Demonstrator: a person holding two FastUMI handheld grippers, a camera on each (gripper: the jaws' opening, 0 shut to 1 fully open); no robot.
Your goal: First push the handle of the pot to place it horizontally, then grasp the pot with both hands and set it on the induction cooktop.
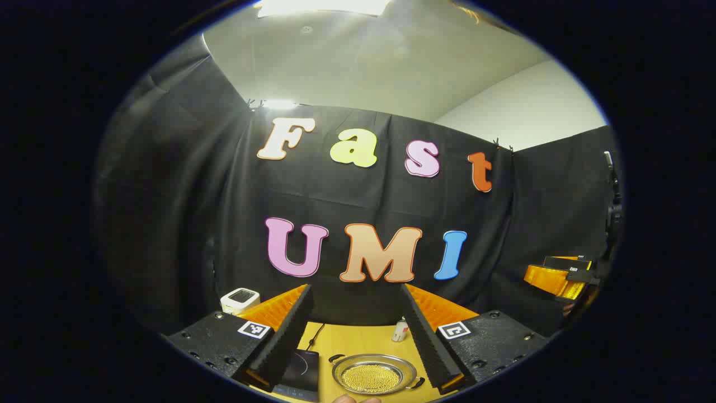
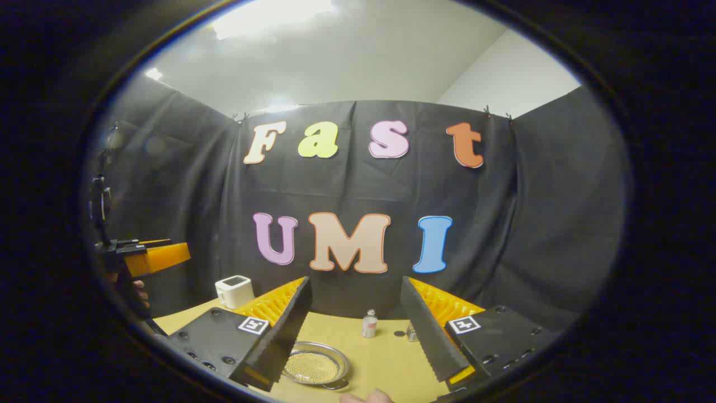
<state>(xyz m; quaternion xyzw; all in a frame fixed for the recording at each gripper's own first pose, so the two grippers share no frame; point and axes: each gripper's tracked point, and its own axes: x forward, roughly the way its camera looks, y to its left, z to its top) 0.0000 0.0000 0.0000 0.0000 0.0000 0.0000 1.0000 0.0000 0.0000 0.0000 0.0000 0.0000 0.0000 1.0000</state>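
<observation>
**Two hand-held grippers with matte black bodies**

The left gripper (image 1: 355, 336) has two matte black blocky housings studded with small round screws, each carrying a square black-and-white marker tag. Its long fingers have saw-toothed inner faces and ribbed outer backs. The right gripper (image 2: 352, 330) has the same housings, screws, tags and toothed fingers.
</observation>
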